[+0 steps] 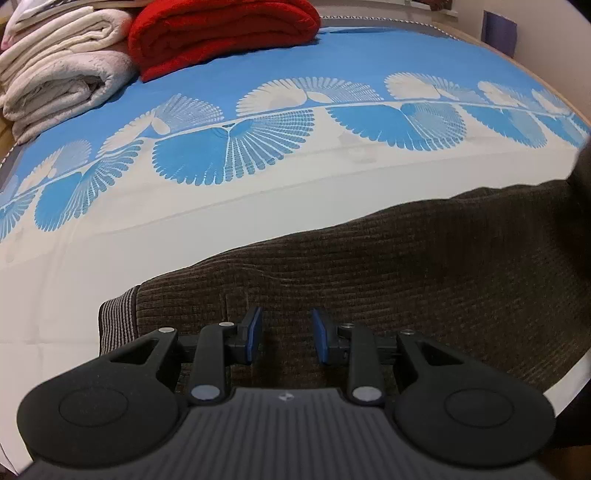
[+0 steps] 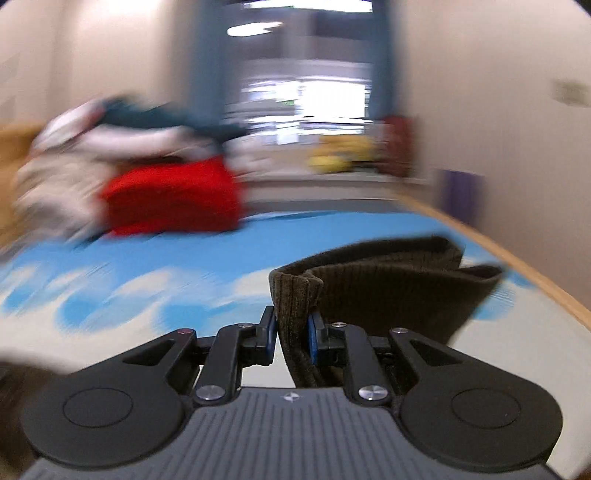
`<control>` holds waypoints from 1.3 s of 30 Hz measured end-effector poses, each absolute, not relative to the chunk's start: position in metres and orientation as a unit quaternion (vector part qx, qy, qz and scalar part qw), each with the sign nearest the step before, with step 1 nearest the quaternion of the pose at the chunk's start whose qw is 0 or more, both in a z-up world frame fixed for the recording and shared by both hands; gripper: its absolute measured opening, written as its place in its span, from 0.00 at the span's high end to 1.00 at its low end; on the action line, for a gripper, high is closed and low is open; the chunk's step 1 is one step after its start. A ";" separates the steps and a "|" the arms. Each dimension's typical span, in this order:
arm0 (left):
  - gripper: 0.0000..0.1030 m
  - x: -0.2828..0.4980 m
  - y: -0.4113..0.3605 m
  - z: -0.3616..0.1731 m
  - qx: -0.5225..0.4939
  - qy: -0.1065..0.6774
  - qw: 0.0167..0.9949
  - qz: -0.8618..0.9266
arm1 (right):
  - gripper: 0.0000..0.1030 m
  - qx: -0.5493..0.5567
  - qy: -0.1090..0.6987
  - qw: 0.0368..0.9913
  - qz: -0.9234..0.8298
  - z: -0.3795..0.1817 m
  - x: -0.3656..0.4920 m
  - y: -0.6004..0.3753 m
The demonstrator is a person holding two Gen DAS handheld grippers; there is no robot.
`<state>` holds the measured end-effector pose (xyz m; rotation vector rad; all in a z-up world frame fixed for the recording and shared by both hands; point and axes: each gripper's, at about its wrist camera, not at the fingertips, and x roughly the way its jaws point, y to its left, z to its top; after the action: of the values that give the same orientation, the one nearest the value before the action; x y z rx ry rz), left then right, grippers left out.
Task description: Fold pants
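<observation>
Here, my right wrist view is smearing badly, so everything beyond my right gripper is hard to make out: a red blanket ahead to the left, pale bundles past it, and a bright window far ahead are only blurs. My right gripper's blue pads are pressing together on a bunched fold of the brown ribbed pants, which are rising up from between them and draping off to the right, above the blue-and-white bedsheet. My left gripper is hovering with its jaws parted and nothing between them, just over the pants lying flat on the sheet, the striped cuff sitting to its left. Farther ahead to the left, cream blankets are stacking beside the red blanket.
</observation>
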<state>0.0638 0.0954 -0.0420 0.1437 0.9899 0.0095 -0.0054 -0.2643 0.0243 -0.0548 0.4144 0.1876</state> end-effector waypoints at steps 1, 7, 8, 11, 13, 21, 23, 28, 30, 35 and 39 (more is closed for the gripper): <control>0.68 0.064 0.095 -0.043 0.070 0.476 0.877 0.004 | 0.83 -0.046 0.221 0.966 0.127 0.014 -0.009 -0.241; 0.68 0.066 0.095 -0.046 0.068 0.482 0.873 0.001 | 0.77 -0.163 0.401 0.853 0.291 -0.072 -0.021 -0.151; 0.68 0.066 0.094 -0.046 0.067 0.483 0.873 0.000 | 0.77 -0.180 0.408 0.843 0.302 -0.078 -0.026 -0.147; 0.68 0.067 0.093 -0.046 0.069 0.481 0.874 -0.004 | 0.67 -0.195 0.382 0.849 0.309 -0.071 -0.035 -0.147; 0.68 0.068 0.092 -0.046 0.069 0.480 0.874 -0.006 | 0.56 -0.182 0.361 0.864 0.301 -0.060 -0.035 -0.154; 0.68 0.069 0.090 -0.048 0.075 0.482 0.873 -0.007 | 0.47 -0.185 0.370 0.869 0.273 -0.072 -0.013 -0.145; 0.68 0.069 0.089 -0.049 0.079 0.481 0.873 -0.005 | 0.49 -0.197 0.376 0.867 0.262 -0.078 -0.008 -0.141; 0.68 0.070 0.092 -0.049 0.075 0.479 0.875 -0.002 | 0.91 -0.125 0.371 0.874 0.287 -0.061 0.002 -0.154; 0.68 0.070 0.093 -0.048 0.074 0.478 0.875 -0.001 | 0.91 -0.119 0.358 0.870 0.318 -0.053 -0.005 -0.160; 0.68 0.070 0.095 -0.047 0.068 0.478 0.875 0.001 | 0.93 -0.202 0.371 0.832 0.359 -0.071 -0.030 -0.142; 0.68 0.070 0.094 -0.047 0.070 0.477 0.876 -0.004 | 0.72 -0.222 0.351 0.844 0.340 -0.071 -0.031 -0.136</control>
<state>0.0695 0.0940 -0.0465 0.1459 0.9962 -0.0086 -0.0312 -0.1364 -0.0711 -0.4677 0.7406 0.7182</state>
